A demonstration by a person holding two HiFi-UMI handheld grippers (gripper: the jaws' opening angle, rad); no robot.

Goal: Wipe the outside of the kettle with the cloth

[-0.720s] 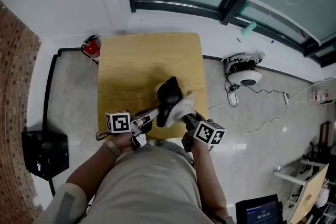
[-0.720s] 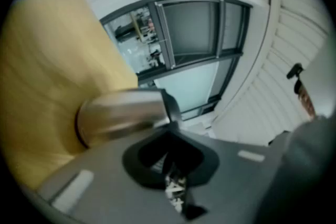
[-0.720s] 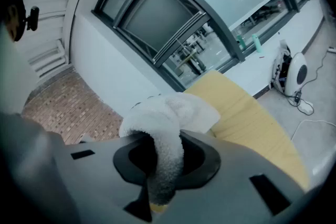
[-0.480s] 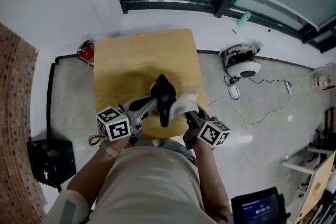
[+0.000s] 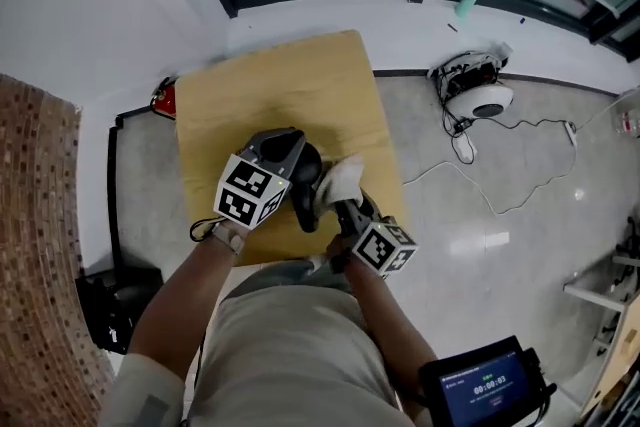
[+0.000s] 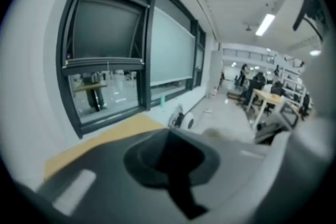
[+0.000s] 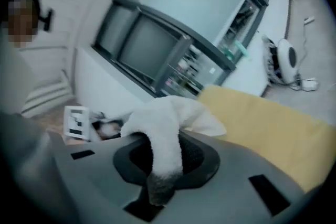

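Black kettle (image 5: 305,187) stands on the near part of the wooden table (image 5: 300,85), between your two grippers and partly hidden under the left one. Your right gripper (image 7: 157,189) is clamped on the white cloth (image 5: 340,180), which bunches out of its jaws and lies against the kettle's right side. Your left gripper (image 6: 178,186) has its jaws together; its own view shows only the table and the window (image 6: 107,55), apparently nothing held.
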